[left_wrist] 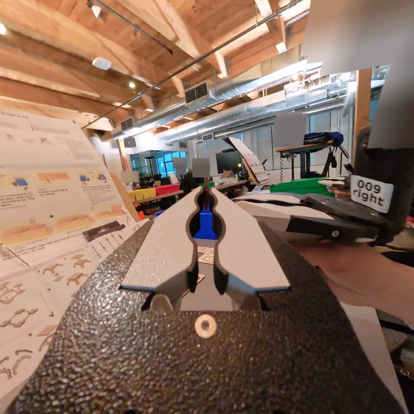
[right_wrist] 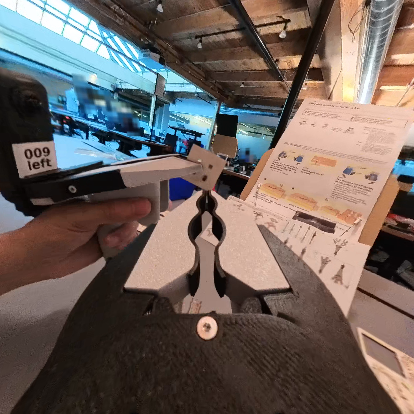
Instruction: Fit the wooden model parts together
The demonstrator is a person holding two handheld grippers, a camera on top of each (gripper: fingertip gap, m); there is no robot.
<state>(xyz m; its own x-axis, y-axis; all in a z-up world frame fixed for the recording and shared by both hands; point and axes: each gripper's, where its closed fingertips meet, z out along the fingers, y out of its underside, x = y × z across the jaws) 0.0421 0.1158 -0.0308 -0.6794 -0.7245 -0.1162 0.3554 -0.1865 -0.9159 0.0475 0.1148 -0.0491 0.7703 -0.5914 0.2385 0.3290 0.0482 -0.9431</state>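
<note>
Both grippers up off the table: left gripper [right_wrist: 202, 171] clamped on a slotted wooden plate [right_wrist: 207, 169], right gripper [right_wrist: 207, 196] fingers pinched on something thin underneath. Next: line up with a slot.

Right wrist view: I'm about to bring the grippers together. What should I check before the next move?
1. Left gripper has a grip on the wooden plate: ok, shut on it near one edge.
2. Plate slots are visible to the right camera: ok.
3. Right gripper holds a mating part: cannot tell. The jaws are nearly closed and whatever is between them is too thin to make out.
4. The plate lines up with the right tips: the lower corner sits just above them, but contact cannot be told.
5. Instruction sheet is in sight for reference: ok.
</note>
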